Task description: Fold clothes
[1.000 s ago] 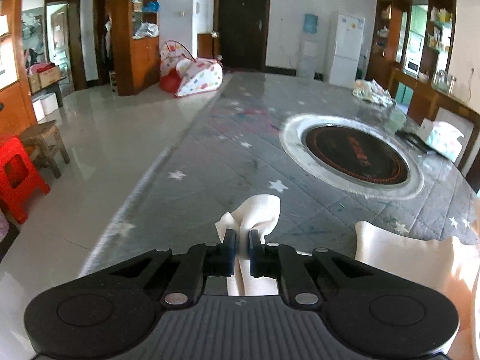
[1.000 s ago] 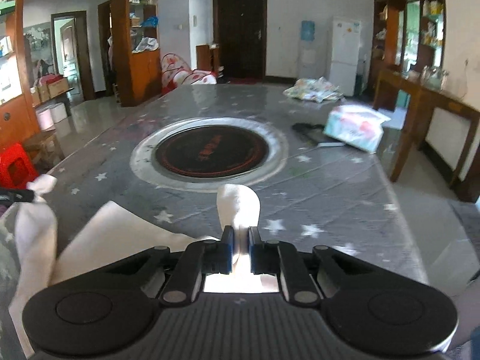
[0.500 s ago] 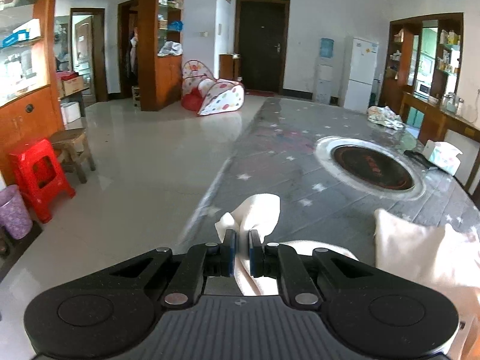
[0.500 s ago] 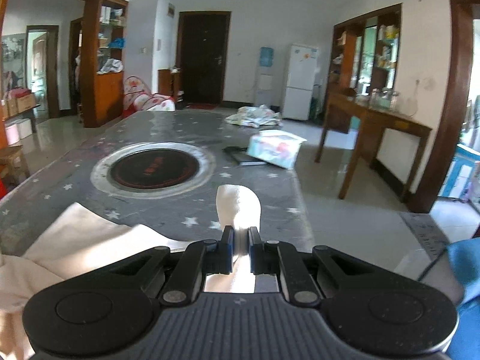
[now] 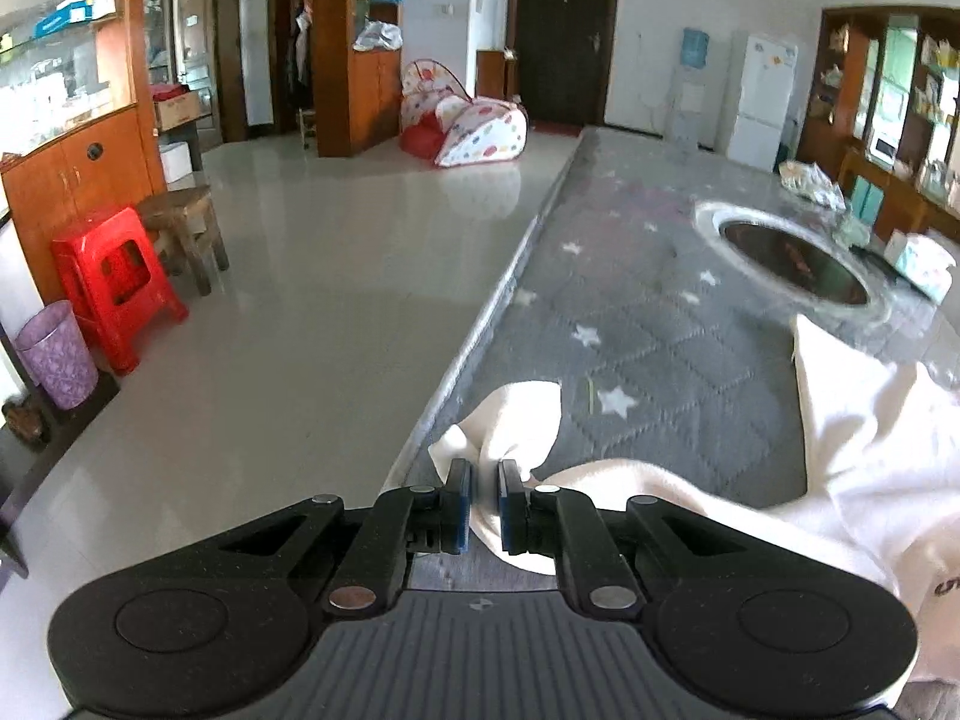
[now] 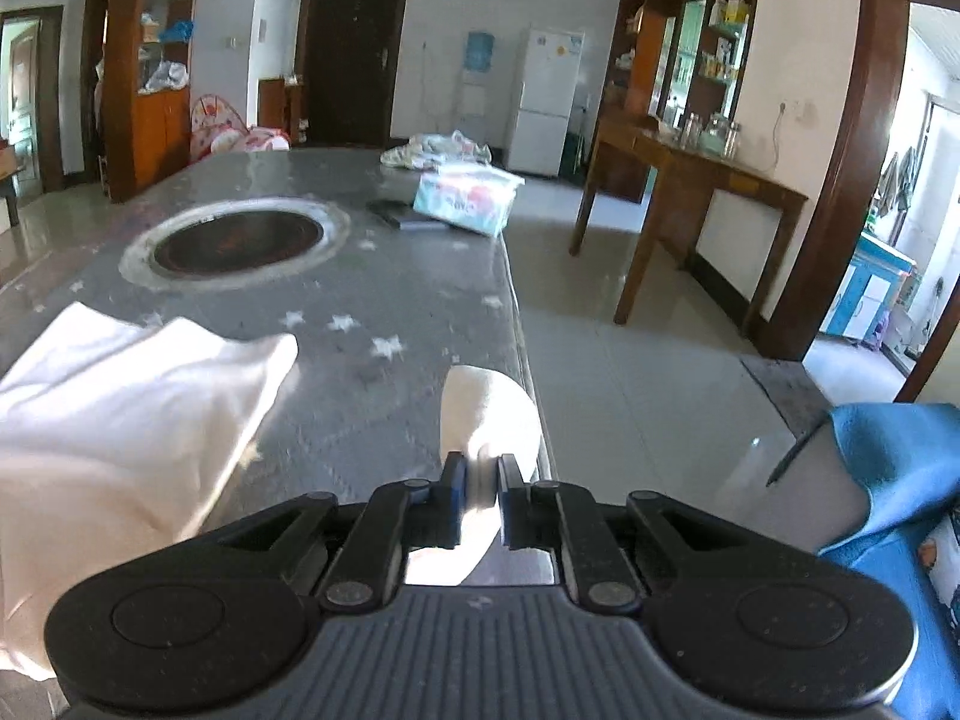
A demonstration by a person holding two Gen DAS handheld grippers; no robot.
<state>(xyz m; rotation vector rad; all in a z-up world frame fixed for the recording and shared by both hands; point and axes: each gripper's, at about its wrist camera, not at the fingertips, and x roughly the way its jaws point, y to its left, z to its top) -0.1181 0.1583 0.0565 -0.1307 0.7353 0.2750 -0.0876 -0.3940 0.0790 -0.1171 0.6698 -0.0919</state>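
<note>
Item: cream garment point(image 5: 852, 450), draped across near end of surface point(image 5: 660, 312) (grey quilted cover w/ white stars). L tongs point(image 5: 483, 501): narrow, jaws easing apart, a bunched corner of the garment between the blue pads and poking out ahead, at the surface's left edge above the tiled floor point(image 5: 300, 300). R tongs point(image 6: 480, 495): likewise narrow and opening, another rolled corner of the same garment point(image 6: 120, 408) between the pads, close to the surface's right edge. In both views cloth fills the gap, so grip reads as held. Main body of garment sags between the two held corners, partly lying on the surface; some dark lettering at lower right of left view, too cut off to read. Also on surface: round dark inset w/ pale ring point(image 6: 237, 243), mid-surface, well apart from garment; tissue pack point(image 6: 465, 198) and dark flat object point(image 6: 408, 217) beside it, far right side; crumpled bag point(image 6: 435, 150) at far end. Room: red stool point(image 5: 117, 285), wooden stool point(image 5: 183, 234), purple bin point(image 5: 57, 354) at left wall; white fridge point(image 6: 546, 102); wooden side table point(image 6: 690, 192); blue cloth point(image 6: 894, 468) at right edge of right view.
</note>
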